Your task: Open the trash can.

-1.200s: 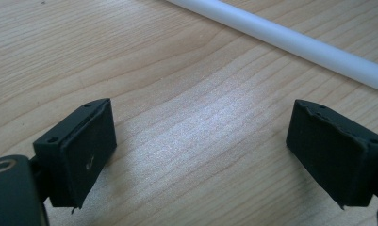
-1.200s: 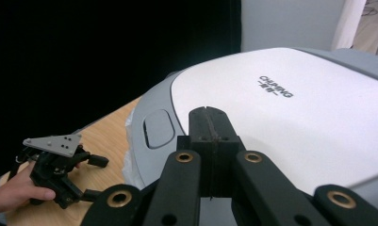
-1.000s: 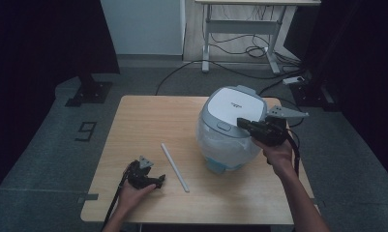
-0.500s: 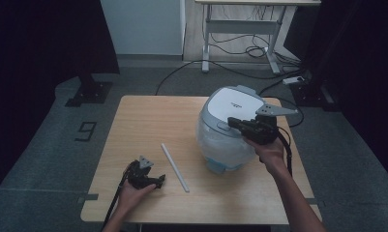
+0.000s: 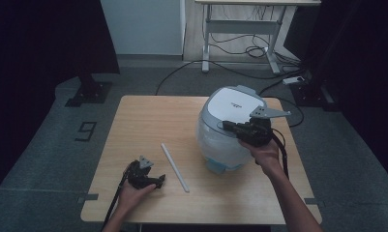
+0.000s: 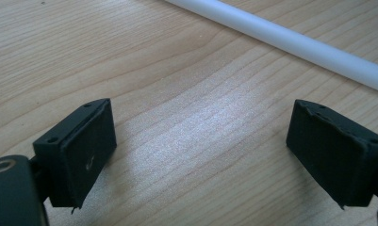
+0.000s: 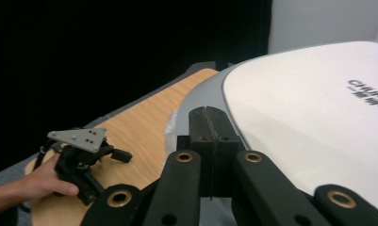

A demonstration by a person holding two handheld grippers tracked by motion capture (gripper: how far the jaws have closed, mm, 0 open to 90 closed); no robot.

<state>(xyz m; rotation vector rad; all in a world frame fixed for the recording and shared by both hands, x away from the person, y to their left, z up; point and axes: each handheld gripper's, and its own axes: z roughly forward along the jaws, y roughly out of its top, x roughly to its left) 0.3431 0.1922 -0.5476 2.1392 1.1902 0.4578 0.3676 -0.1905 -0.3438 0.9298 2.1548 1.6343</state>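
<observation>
1. Dim room; on the wooden table (image 5: 143, 121), the rice cooker (image 5: 228, 128) sits right of the white tube (image 5: 174, 166). Right claw (image 5: 226, 126) rests at its lid edge.
2. Left claw (image 6: 201, 150) spread, empty, beside the tube (image 6: 290, 40).
3. Right claw (image 7: 209, 123) pressed together against the cooker lid (image 7: 314, 117). Cooker looks bulky, rigid, smooth-sided; likely slippery, so grip the lid's rim.

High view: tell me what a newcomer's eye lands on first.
The big white and grey rice cooker on the right half of the wooden table draws the eye, with the right gripper held against its lid edge, fingers shut. Next comes the thin white rod lying slantwise at the table's middle, and the left gripper resting open near the front left edge.
</observation>
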